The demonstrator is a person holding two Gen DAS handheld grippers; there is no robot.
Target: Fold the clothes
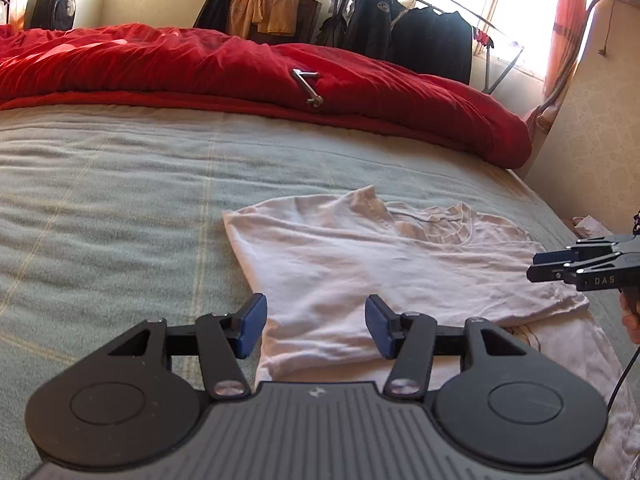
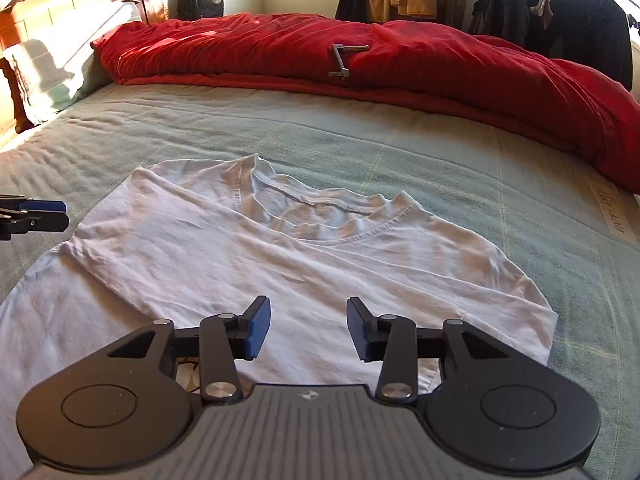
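White shirt [image 2: 280, 248] spread on the bed [image 2: 400, 140], partly folded, sleeves tucked inward.
Both hand-held grippers, left [image 1: 316, 326] and right [image 2: 308, 328], are held spread and empty at 6 o'clock. Cloth judged light, limp; best pinched at a folded edge.

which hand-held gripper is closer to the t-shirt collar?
Right, likely: it's above the t-shirt's middle, collar straight ahead. Left is by the side edge.
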